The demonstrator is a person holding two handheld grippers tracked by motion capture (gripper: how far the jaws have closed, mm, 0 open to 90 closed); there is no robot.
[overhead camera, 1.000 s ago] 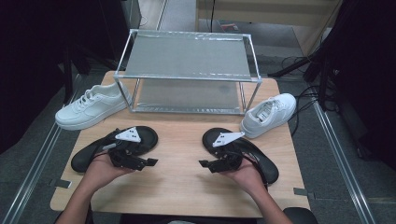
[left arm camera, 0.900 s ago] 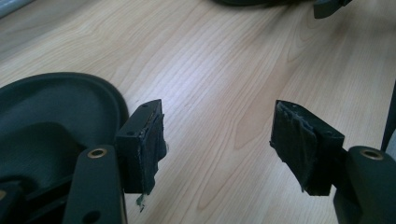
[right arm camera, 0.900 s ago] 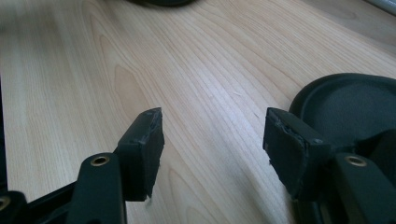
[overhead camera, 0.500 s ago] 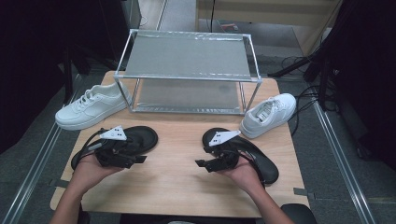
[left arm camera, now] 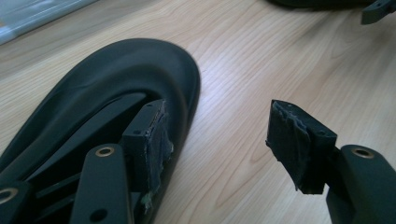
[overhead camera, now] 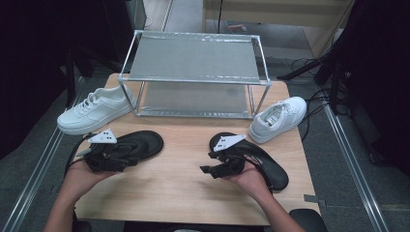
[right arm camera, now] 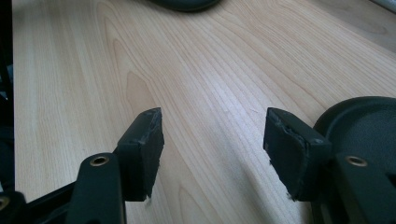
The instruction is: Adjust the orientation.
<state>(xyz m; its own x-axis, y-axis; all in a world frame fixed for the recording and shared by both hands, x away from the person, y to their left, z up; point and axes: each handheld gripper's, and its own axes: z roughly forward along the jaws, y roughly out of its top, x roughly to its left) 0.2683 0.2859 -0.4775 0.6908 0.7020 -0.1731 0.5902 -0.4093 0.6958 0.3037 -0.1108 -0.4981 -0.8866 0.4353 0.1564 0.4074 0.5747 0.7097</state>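
Two black flip-flops (overhead camera: 138, 145) (overhead camera: 263, 162) lying flat, well apart, on wooden table

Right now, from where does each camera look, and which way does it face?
High view: above the person's side, looking down on table, rack, shoes; forearms, both grippers show.
Left gripper view: on left gripper, jaws open beside left slipper.
Right gripper view: on right gripper, jaws open over wood; right slipper at edge.
Shared: table, slippers.
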